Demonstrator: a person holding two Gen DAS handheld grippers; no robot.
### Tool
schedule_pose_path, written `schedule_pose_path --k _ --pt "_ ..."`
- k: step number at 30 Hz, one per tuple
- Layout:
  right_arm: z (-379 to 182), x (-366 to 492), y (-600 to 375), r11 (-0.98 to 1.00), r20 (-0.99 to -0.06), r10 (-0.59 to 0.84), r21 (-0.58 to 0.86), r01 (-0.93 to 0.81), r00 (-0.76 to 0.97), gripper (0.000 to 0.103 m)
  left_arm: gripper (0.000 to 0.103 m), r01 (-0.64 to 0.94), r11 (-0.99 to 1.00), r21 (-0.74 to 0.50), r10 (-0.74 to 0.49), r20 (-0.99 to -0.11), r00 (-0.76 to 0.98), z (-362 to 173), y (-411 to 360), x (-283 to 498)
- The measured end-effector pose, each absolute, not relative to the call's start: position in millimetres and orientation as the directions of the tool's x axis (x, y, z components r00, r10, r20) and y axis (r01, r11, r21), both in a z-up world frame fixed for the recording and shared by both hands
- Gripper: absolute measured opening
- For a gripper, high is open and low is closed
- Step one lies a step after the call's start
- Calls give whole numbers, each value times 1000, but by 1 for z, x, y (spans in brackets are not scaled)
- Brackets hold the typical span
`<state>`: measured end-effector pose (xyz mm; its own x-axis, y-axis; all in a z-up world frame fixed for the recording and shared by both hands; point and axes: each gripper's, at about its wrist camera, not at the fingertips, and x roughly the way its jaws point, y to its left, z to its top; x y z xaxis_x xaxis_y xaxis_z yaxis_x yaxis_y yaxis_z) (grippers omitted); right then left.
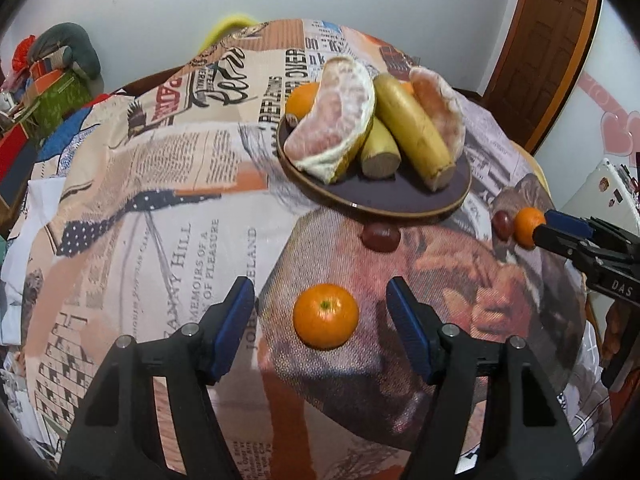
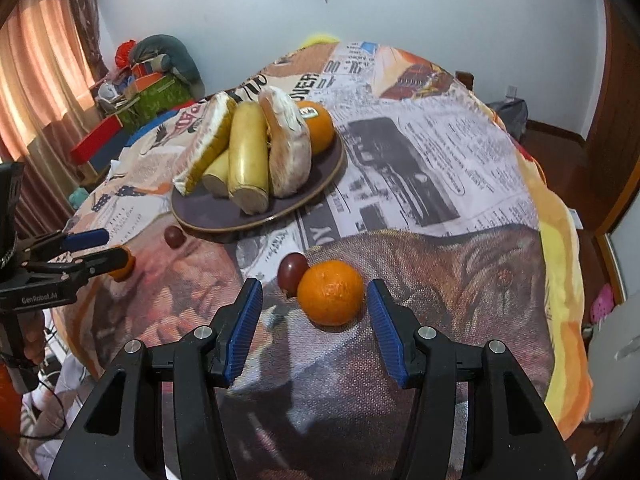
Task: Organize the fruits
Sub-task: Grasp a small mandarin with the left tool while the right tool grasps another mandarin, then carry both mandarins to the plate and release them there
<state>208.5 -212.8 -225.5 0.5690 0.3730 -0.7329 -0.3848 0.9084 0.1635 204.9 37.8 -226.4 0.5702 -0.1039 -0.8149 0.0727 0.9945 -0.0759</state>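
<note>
A dark round plate point(image 1: 404, 200) point(image 2: 208, 210) holds pomelo pieces, bananas point(image 1: 412, 136) point(image 2: 248, 152) and an orange point(image 2: 320, 128). My left gripper point(image 1: 320, 312) is open, its jaws on either side of a mandarin point(image 1: 326, 316) lying on the printed cloth. My right gripper point(image 2: 314, 304) is open around another mandarin point(image 2: 331, 294), which lies against a dark red grape point(image 2: 292, 274). A second grape point(image 1: 380, 237) point(image 2: 174, 237) lies just in front of the plate. Each gripper shows at the edge of the other view, the right in the left wrist view point(image 1: 540, 224) and the left in the right wrist view point(image 2: 116, 248).
The fruit lies on a table draped with a newspaper-print cloth point(image 1: 160, 200). Boxes and clutter point(image 2: 140, 92) stand behind it at the left. A wooden door point(image 1: 552, 48) is at the right. The cloth falls away at the table's edges.
</note>
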Motion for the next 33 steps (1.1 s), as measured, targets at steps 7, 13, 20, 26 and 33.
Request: schedule_pose_path --k 7,13,20,26,33 --pt "-234 211 -213 909 -745 368 163 -383 556 44 51 93 993 -76 -115 -826 552 -237 35 204" --pt "-238 214 -214 912 -743 366 166 -376 560 35 34 101 991 -84 -126 -821 557 -236 35 205" --pt "-228 210 -219 913 -726 372 172 -371 579 34 34 104 990 -98 -140 -813 566 -229 35 207" --pt "-209 211 -216 906 -690 391 170 -388 609 34 34 104 991 -83 -130 -782 609 -210 33 214" --pt "-192 219 -204 892 -649 421 169 -419 634 34 34 123 988 -95 -153 -740 655 -188 27 229"
